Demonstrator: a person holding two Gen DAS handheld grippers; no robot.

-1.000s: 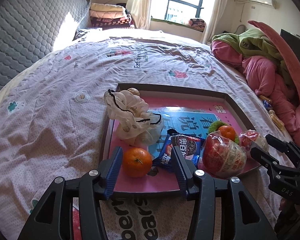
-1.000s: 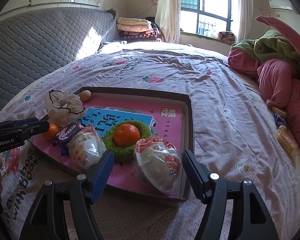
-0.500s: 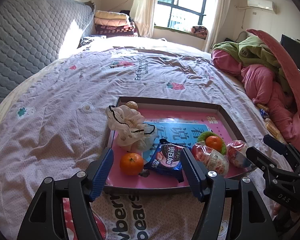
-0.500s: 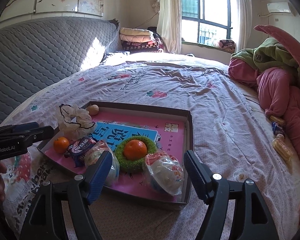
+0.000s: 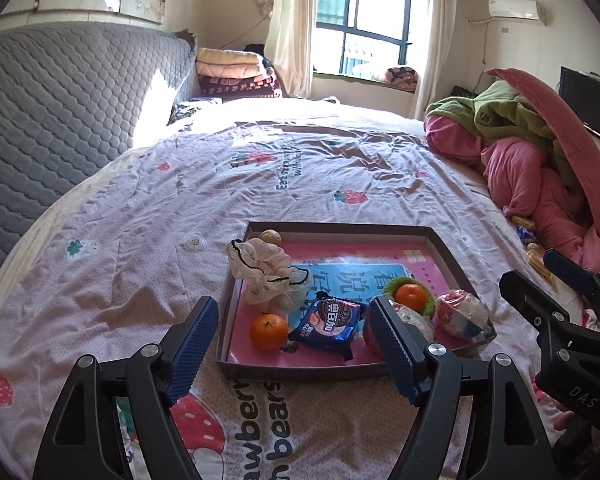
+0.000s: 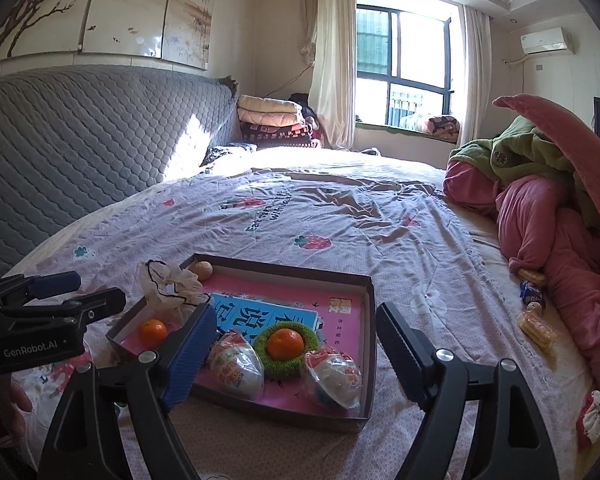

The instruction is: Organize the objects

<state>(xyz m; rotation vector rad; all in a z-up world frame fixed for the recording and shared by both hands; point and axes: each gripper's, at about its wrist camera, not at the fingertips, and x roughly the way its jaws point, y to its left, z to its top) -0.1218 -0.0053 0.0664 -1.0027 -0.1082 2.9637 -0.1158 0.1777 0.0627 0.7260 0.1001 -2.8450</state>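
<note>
snack packet point(image 5: 329, 319) lies flat, tilted diagonally

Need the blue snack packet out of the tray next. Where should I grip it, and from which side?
Take the blue snack packet by its near crimped end, coming from the tray's front edge with the left hand-held gripper, which is open and already facing it. It lies flat, so a thin sealed edge likely pinches better than the puffy middle. Mind the orange beside it.
</note>
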